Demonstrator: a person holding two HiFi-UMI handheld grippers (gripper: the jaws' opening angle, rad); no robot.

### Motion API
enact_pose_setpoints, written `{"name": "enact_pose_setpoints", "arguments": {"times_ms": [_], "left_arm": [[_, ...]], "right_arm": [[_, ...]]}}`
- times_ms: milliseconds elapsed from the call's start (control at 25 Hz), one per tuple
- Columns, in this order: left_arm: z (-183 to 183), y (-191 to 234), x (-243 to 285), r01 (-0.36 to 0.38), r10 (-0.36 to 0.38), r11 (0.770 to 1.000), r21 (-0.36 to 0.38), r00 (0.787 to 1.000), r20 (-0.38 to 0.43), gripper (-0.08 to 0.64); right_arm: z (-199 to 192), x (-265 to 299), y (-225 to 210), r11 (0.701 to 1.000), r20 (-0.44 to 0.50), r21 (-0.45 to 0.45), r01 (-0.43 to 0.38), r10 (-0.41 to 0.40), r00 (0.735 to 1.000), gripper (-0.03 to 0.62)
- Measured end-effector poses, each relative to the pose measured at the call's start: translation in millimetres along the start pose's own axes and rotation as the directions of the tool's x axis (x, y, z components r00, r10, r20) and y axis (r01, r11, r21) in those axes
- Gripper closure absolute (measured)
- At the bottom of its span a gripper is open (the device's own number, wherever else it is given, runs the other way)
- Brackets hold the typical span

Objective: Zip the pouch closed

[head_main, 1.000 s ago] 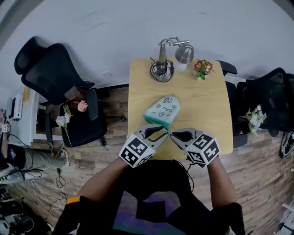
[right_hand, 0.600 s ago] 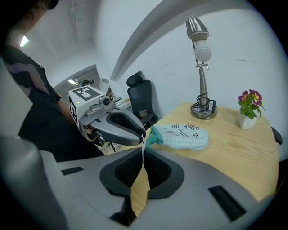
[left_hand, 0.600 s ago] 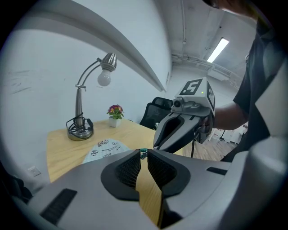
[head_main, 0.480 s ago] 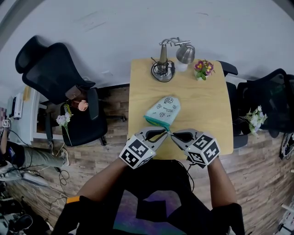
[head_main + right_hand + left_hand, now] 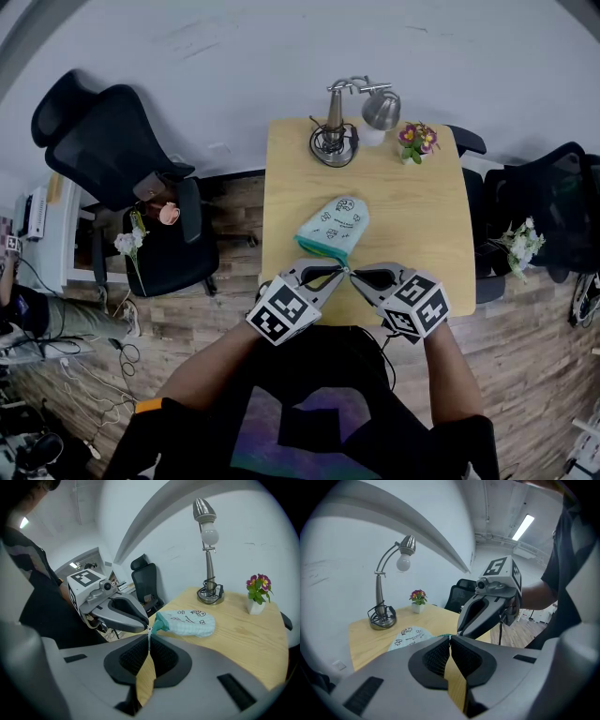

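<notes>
A pale mint pouch (image 5: 333, 225) with printed figures and a teal near end lies on the wooden table (image 5: 422, 225). Both grippers meet at that teal end. My left gripper (image 5: 343, 269) comes in from the left, its jaws closing to a thin slit, with the teal corner (image 5: 446, 636) of the pouch pinched at their tips. My right gripper (image 5: 353, 272) is shut on the thin white zipper pull (image 5: 149, 631), which runs from its tips to the pouch (image 5: 187, 623). The zipper line itself is hidden behind the jaws.
A chrome desk lamp (image 5: 336, 131) and a small pot of flowers (image 5: 413, 141) stand at the table's far edge. Black office chairs stand to the left (image 5: 122, 159) and right (image 5: 553, 197). The person's body is against the table's near edge.
The left gripper's jaws have gone from wide open to nearly shut at the pouch's near end. The right gripper and the pouch have stayed put.
</notes>
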State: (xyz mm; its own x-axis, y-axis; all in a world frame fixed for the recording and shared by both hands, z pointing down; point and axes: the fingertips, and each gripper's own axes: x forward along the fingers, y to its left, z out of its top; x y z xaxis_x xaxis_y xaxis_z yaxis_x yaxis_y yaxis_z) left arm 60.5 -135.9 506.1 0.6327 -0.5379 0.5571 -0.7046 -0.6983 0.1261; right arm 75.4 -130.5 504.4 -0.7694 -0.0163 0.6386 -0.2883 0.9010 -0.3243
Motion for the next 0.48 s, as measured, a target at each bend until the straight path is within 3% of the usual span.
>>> {"name": "enact_pose_setpoints", "arguments": {"times_ms": [120,480], "left_arm": [[-0.9,3.6,1.2,-0.027,0.027,1.000,0.010,1.000,-0.009,0.545],[-16.0,49.1,-4.9,-0.152,0.149,0.984,-0.090,0.988,-0.036,0.546]], "right_arm": [[-1.6,-2.2,-2.1,1.000,0.000,0.012,0.002,-0.002,1.000,0.563],[-9.3,-8.8,-11.1,0.998,0.006,0.051,0.031,-0.032,0.999,0.565]]}}
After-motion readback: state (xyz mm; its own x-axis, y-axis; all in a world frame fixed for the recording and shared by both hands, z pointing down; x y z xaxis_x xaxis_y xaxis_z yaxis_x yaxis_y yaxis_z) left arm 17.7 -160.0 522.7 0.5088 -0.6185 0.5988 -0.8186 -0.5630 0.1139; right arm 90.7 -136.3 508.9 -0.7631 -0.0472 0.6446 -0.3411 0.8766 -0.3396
